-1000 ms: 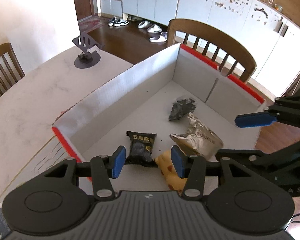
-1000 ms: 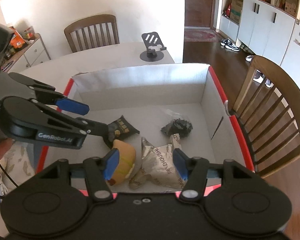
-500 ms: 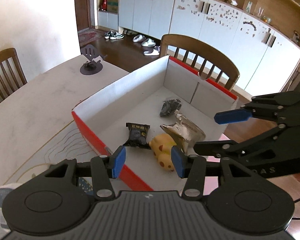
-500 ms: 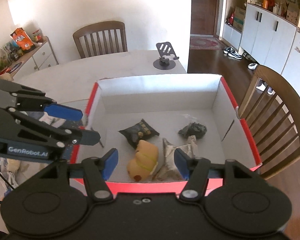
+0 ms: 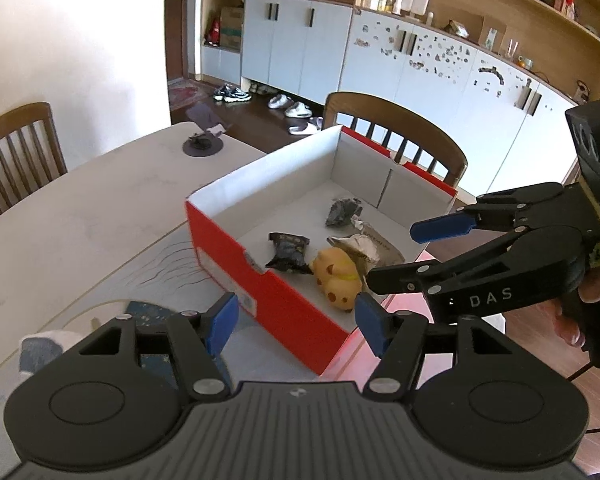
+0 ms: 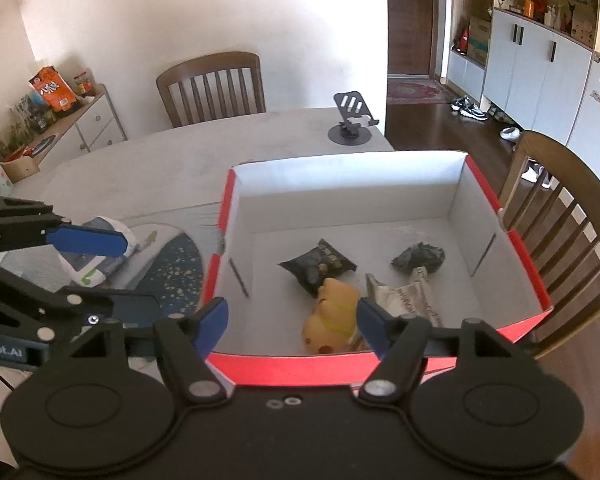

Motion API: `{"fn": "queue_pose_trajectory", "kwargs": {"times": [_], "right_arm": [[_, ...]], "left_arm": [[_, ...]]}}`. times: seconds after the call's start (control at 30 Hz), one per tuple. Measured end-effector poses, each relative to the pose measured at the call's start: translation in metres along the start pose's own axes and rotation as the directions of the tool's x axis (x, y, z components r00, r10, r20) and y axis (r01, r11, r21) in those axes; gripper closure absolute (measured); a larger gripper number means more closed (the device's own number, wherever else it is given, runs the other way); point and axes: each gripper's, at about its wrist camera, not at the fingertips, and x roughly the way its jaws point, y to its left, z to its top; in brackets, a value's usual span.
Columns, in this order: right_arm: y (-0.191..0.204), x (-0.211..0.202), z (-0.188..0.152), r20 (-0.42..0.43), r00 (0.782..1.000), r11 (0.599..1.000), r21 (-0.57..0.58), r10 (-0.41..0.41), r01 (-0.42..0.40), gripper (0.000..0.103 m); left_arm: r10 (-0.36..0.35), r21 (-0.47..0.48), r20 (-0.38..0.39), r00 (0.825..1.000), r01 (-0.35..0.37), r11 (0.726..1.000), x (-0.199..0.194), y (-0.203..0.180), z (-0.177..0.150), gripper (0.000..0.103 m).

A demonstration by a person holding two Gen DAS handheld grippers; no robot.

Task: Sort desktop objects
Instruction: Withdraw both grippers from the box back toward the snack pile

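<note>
Four things already lie on the floor of the red cardboard box with the white lining [image 6: 380, 196]: a black snack packet [image 6: 318, 266], a yellow soft toy [image 6: 332, 316] touching it, a crumpled silver foil wrapper [image 6: 404, 294] beside the toy, and a small dark crinkled bag [image 6: 418, 258] farther in. What is left for you sits outside the box, on the dark blue speckled mat [image 6: 176, 272] on the pale stone table [image 5: 60, 220]: a white packet with blue and green print [image 6: 96, 264], just beyond the box's left wall.

Both claws are empty. Your left claw [image 5: 296, 326] has its jaws opening with nothing between them; through the gap you see only the box's red outer wall. Your right claw [image 6: 290, 320] is opening as well and grips nothing; the toy and wrapper seen past it lie down in the box, untouched.

Both claws tilt steeply downward. The left one hangs over the mat near the box's near corner; the right sits at the box's near rim, looking in.

I judge the next pick belongs to the left claw. Swing it away from the box toward the white packet, keep the jaws wide until they straddle it, and come down squarely. The packet looks soft and may slide on the mat, so close slowly across its narrower side. Keep the right claw clear of the left one's path.
</note>
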Motion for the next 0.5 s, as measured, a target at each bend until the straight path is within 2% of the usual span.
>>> {"fn": "queue_pose_trajectory", "kwargs": {"times": [0.37, 0.5], "right_arm": [[0.041, 0.005, -0.006, -0.001, 0.999, 0.999, -0.003, 0.048, -0.048, 0.029], [0.058, 0.007, -0.007, -0.004, 0.998, 0.998, -0.007, 0.058, -0.058, 0.028]], "left_arm": [[0.020, -0.050, 0.045, 0.999, -0.017, 0.999, -0.038, 0.022, -0.029, 0.039], [0.039, -0.071, 0.065, 0.997, -0.034, 0.997, -0.052, 0.030, -0.042, 0.034]]}}
